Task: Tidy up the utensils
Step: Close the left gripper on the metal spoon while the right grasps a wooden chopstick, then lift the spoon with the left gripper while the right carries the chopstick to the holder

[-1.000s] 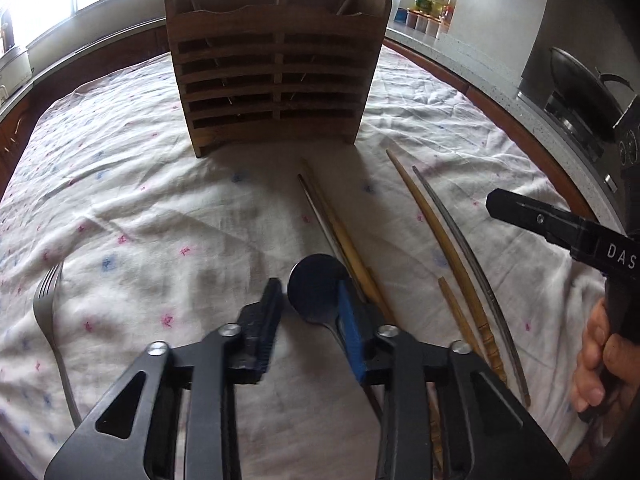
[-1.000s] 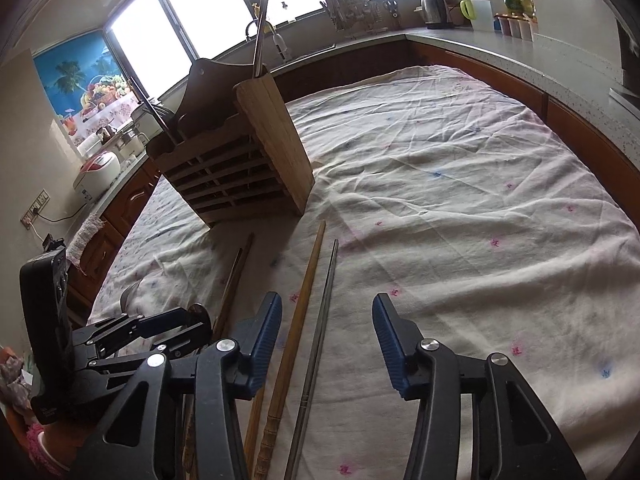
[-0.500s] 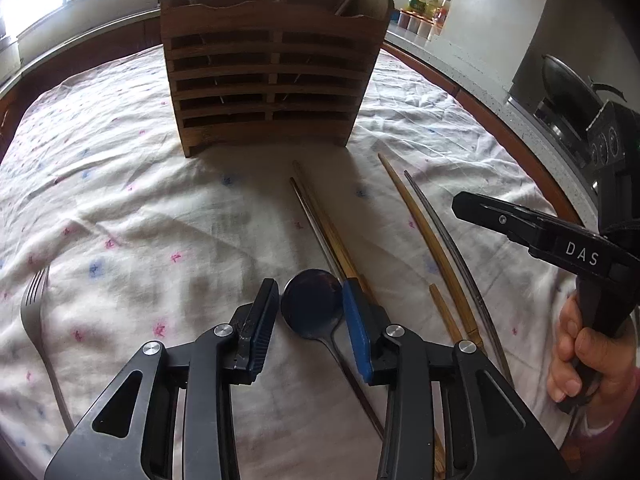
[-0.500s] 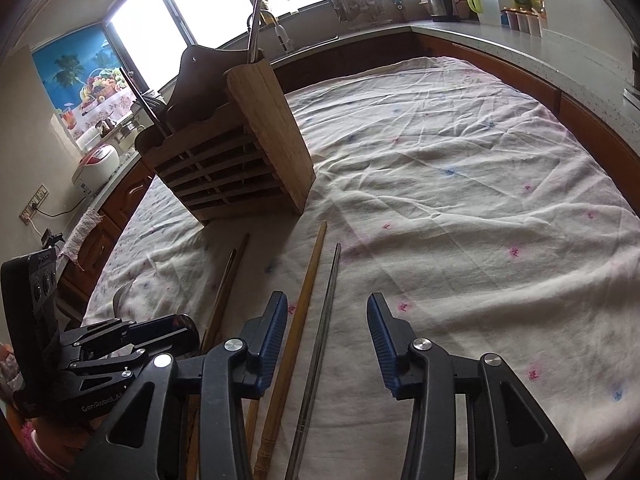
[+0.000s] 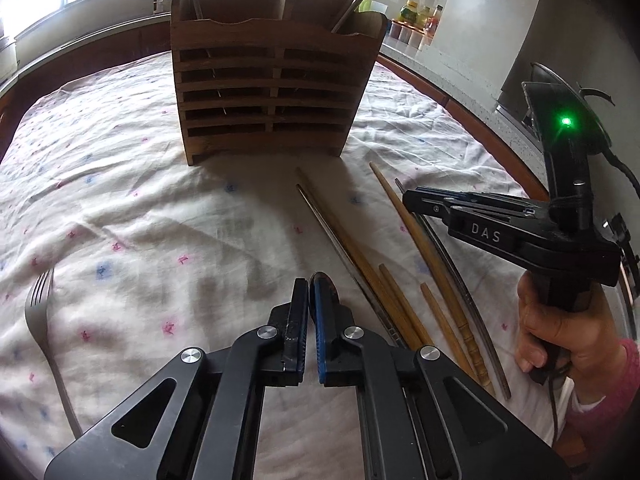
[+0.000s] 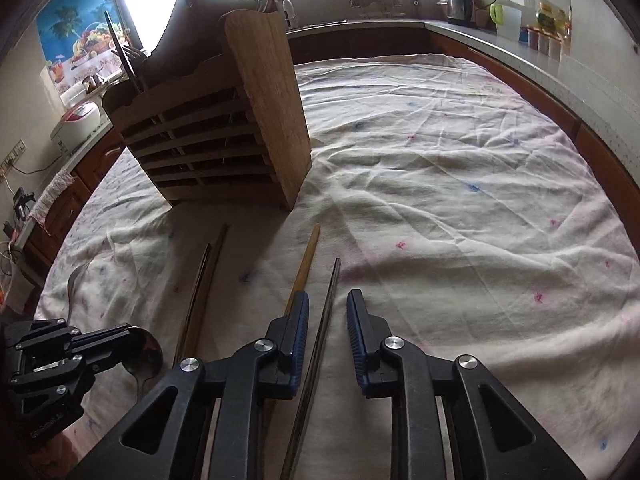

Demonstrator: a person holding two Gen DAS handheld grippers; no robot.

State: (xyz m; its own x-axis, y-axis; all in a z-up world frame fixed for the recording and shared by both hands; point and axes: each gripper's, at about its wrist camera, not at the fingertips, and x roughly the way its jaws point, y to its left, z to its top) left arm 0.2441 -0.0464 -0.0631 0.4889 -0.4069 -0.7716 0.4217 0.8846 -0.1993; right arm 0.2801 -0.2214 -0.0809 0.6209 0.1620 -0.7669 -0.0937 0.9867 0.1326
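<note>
A slatted wooden utensil holder stands on the flowered cloth with a few handles sticking out of it. My left gripper is shut on the rim of a dark metal spoon, whose bowl shows at its tip in the right wrist view. My right gripper hangs low over a thin metal chopstick. Its jaws are closing with the chopstick between them, and the pads are still apart from it. A long wooden chopstick lies just to its left.
A fork lies at the cloth's left edge. Another metal and wooden stick pair and short wooden sticks lie between the grippers. A person's hand holds the right gripper. Counters with jars, a kettle and a rice cooker ring the table.
My left jaws have shut on the spoon's bowl, which stood between them before. My right gripper has moved forward and down over the metal chopstick, and its jaws have narrowed around it.
</note>
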